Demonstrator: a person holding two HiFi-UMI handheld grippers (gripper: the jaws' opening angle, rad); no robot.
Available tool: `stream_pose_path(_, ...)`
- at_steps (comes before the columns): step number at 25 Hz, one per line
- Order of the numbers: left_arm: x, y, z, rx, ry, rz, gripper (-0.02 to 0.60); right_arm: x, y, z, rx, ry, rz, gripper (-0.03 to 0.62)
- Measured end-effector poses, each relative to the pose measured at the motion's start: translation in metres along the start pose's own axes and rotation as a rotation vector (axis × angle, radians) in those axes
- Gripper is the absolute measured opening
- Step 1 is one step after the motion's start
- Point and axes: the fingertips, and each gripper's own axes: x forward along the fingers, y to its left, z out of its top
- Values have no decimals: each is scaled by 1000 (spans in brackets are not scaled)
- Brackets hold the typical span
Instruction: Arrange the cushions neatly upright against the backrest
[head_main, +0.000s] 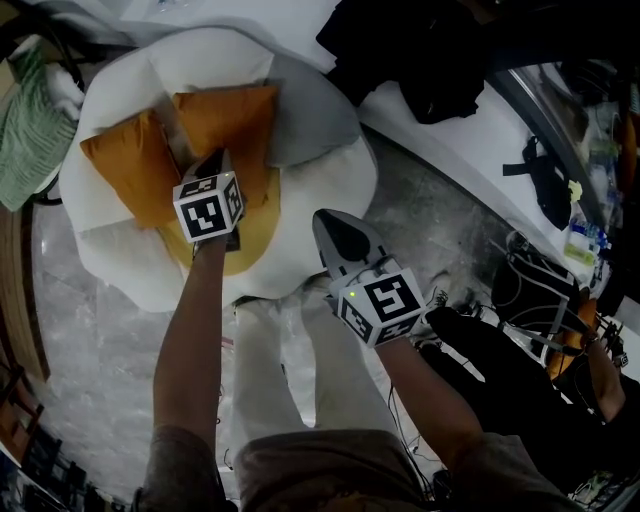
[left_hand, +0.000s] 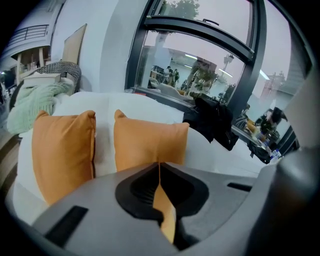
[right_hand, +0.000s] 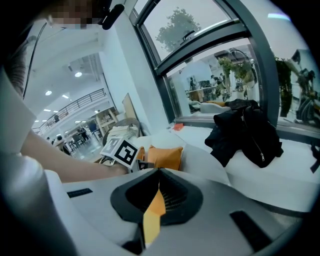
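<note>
Two cushions (left_hand: 147, 142) upright on backrest (left_hand: 140, 107), straight ahead of your clenched, empty left gripper (left_hand: 159, 167); right gripper (right_hand: 159, 172), also clenched empty, farther from backrest.

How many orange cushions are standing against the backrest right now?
2: the left cushion and the right cushion, side by side against the white backrest; others may be hidden lower down.
</note>
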Motion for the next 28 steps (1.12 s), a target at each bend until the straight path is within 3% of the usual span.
stream_pose_path(7,-51,-23,2,21,21,-32,5,-24,16,12,16,-4,8,20)
stream_pose_path(17,-185,-70,26,19,3,-81,5,-84,51,55,28,-12,43,20)
stream_pose_path(28,-326,-118,64,27,-87,-109,5,-146,104,117,-12,-31,138,20)
